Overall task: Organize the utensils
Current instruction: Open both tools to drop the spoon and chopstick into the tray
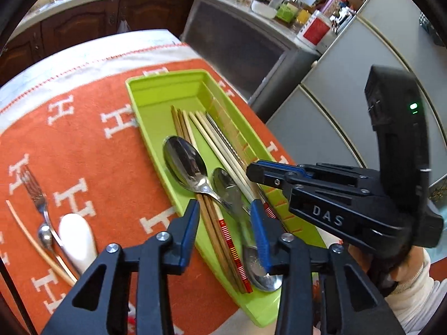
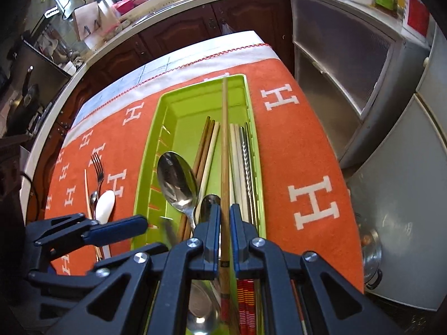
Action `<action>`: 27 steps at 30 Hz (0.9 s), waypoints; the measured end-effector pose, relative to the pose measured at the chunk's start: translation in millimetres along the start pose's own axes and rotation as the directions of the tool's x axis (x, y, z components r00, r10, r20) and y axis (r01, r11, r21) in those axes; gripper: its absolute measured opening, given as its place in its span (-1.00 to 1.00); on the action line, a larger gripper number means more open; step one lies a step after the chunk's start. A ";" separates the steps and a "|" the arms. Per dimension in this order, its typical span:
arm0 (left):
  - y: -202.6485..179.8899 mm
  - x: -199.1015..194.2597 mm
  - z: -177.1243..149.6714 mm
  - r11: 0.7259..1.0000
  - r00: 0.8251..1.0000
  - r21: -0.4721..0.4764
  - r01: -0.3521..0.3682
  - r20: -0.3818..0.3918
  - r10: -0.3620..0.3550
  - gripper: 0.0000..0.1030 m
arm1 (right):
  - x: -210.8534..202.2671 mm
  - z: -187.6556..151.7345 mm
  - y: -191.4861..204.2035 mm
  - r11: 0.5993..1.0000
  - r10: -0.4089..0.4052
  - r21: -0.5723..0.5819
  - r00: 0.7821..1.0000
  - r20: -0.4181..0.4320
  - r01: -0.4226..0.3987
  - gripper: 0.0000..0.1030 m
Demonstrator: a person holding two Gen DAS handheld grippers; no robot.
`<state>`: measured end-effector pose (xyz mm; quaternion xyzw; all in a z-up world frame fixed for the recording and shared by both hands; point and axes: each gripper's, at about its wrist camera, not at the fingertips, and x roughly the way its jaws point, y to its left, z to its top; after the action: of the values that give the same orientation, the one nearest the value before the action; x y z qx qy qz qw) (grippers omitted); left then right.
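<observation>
A lime green tray [image 1: 156, 89] [image 2: 173, 106] lies on the orange cloth and holds metal spoons [image 1: 185, 164] [image 2: 176, 181], brown and pale chopsticks [image 1: 215, 136] and a metal chopstick pair [image 2: 248, 153]. My right gripper [image 2: 225, 217] is shut on a long brown chopstick [image 2: 224, 128] and holds it lengthwise over the tray; the gripper also shows in the left wrist view [image 1: 257, 171]. My left gripper [image 1: 225, 220] is open and empty above the tray's near end; it shows at the lower left of the right wrist view [image 2: 120, 230].
On the cloth left of the tray lie a fork [image 1: 35, 192] [image 2: 97, 167], a white ceramic spoon [image 1: 76, 240] [image 2: 104, 206], a thin pale chopstick [image 1: 30, 240] and a small metal spoon [image 1: 46, 236]. Cabinets and a cluttered counter [image 1: 251, 8] stand behind; a grey fridge [image 1: 349, 117] stands to the right.
</observation>
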<state>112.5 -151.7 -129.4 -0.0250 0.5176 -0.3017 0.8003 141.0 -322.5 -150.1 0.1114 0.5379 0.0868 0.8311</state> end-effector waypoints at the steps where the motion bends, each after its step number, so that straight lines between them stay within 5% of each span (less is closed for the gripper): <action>1: 0.8 -6.2 -1.6 1.000 1.000 0.001 -0.007 0.011 0.007 -0.26 | -1.2 -0.4 -0.4 1.000 0.001 0.000 1.000 0.005 -0.001 -0.86; 17: 49.0 -82.2 -32.0 0.965 0.980 -0.218 -0.144 0.103 0.170 -0.16 | -28.0 -12.6 37.8 0.995 0.054 -0.091 0.998 0.024 -0.052 -0.86; 27: 73.7 -105.4 -58.3 0.933 0.969 -0.306 -0.188 0.095 0.227 -0.15 | -43.2 -20.5 77.7 0.980 0.140 -0.146 0.989 0.041 -0.132 -0.85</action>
<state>67.2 -22.0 -96.7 -0.1087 0.5041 -0.1326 0.8465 102.8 -257.4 -98.8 0.0901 0.5002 0.1790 0.8424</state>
